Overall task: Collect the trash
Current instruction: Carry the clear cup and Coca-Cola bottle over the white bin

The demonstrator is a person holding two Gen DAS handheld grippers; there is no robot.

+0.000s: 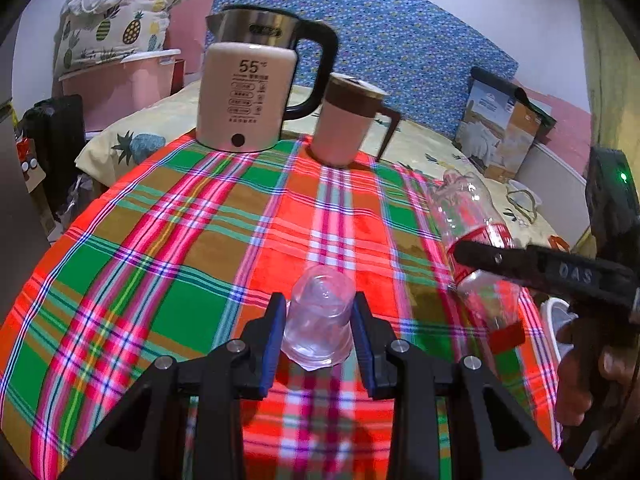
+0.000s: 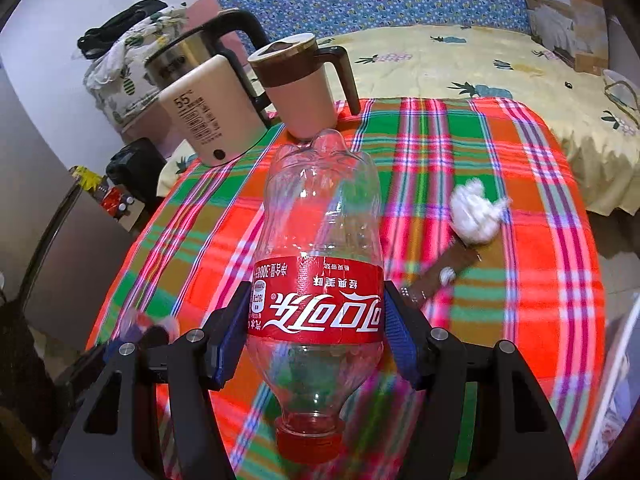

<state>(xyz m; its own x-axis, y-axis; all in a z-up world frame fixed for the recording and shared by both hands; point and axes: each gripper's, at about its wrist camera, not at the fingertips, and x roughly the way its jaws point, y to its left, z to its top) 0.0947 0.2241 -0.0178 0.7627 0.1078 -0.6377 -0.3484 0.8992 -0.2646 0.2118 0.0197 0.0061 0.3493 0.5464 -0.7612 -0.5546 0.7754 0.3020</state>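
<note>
My left gripper [image 1: 320,304] is shut on a clear plastic cup [image 1: 320,320], which is held upside down above the plaid tablecloth [image 1: 192,248]. My right gripper [image 2: 316,304] is shut on an empty cola bottle [image 2: 320,220] at its red label, with the red cap toward the camera. In the left wrist view the same bottle [image 1: 472,220] hangs at the right, with one black finger [image 1: 520,264] across it and a hand [image 1: 580,364] behind. A crumpled white tissue [image 2: 476,212] and a brown wrapper strip [image 2: 444,270] lie on the cloth to the right of the bottle.
A cream electric kettle [image 1: 244,92] and a lidded mug [image 1: 348,124] stand at the table's far edge. Behind is a bed with a pineapple sheet [image 2: 480,60] and a cardboard box [image 1: 504,132]. A white container's rim [image 1: 556,316] shows past the table's right edge.
</note>
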